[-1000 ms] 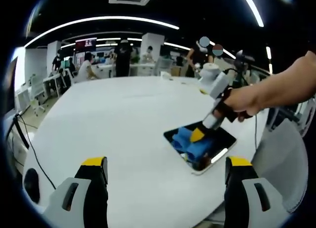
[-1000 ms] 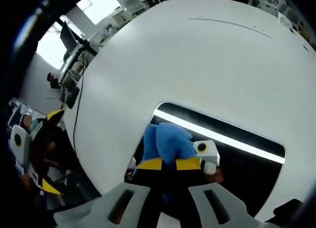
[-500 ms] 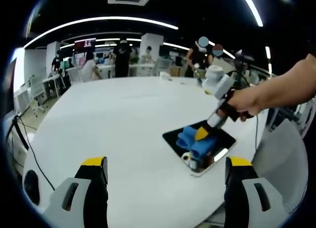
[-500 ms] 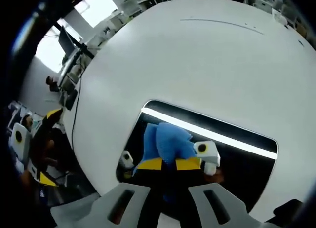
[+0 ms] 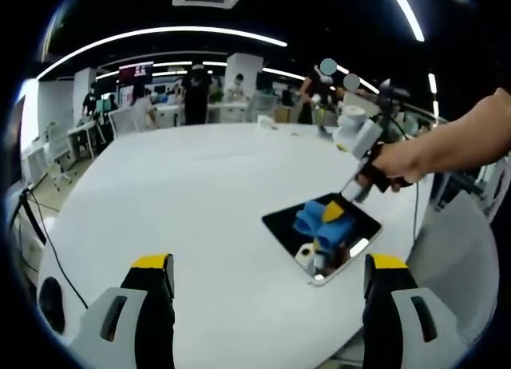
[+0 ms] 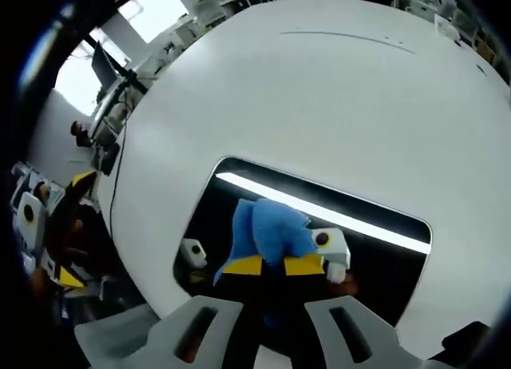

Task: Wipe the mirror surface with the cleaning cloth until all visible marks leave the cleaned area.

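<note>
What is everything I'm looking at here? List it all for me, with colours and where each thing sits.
table: one, white, round, holds the mirror.
mirror: one, dark reflective slab with a bright strip of reflected light, flat on the table near its edge.
cleaning cloth: one, blue, bunched on the mirror, pinched in the right claw.
background desks: several, pale, beyond the table, with people standing by them.
ceiling lights: long white strips overhead.
left claw: one, grey with yellow tips, jaws apart, above the table's near side, holding nothing.
right claw: one, yellow-tipped, closed on the cloth.
hand: one, gripping the right claw's handle.
</note>
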`<state>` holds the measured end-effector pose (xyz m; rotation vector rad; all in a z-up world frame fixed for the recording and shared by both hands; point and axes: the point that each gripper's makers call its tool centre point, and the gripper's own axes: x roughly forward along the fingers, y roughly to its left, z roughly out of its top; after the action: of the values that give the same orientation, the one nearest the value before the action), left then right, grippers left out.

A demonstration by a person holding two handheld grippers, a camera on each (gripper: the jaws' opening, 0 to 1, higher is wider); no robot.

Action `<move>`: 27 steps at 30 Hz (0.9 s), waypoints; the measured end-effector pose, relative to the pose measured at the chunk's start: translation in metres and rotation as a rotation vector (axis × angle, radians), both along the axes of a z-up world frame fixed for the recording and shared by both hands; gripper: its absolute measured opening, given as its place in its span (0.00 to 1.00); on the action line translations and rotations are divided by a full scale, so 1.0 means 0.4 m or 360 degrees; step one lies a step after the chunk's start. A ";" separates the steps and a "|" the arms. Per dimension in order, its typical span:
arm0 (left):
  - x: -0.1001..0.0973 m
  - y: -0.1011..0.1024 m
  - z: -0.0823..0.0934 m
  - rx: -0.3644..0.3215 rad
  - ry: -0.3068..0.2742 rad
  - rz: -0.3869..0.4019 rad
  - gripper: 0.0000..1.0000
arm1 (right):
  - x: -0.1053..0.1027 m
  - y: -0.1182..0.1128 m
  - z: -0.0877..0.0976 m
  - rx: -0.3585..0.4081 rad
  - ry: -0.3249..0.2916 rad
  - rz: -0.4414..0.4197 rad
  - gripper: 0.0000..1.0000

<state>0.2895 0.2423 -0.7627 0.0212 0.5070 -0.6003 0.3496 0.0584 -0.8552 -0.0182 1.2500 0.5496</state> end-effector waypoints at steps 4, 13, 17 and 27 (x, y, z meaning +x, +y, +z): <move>0.004 -0.005 0.003 0.0001 -0.0003 -0.0009 0.99 | 0.000 -0.019 0.001 -0.0006 -0.0003 -0.0007 0.01; 0.010 -0.010 0.009 0.0006 -0.0011 -0.0017 0.99 | -0.005 -0.050 0.002 -0.0010 0.0001 -0.0014 0.01; 0.008 -0.011 0.008 0.0005 -0.0008 -0.0018 0.99 | -0.007 -0.065 0.002 -0.0016 0.0000 -0.0017 0.01; 0.013 -0.023 0.005 -0.0003 -0.0007 -0.0023 0.99 | -0.007 -0.106 0.002 -0.0024 0.0005 -0.0035 0.01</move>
<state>0.2947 0.2329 -0.7605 0.0247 0.5024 -0.6147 0.3466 0.0159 -0.8546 -0.0164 1.2558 0.5215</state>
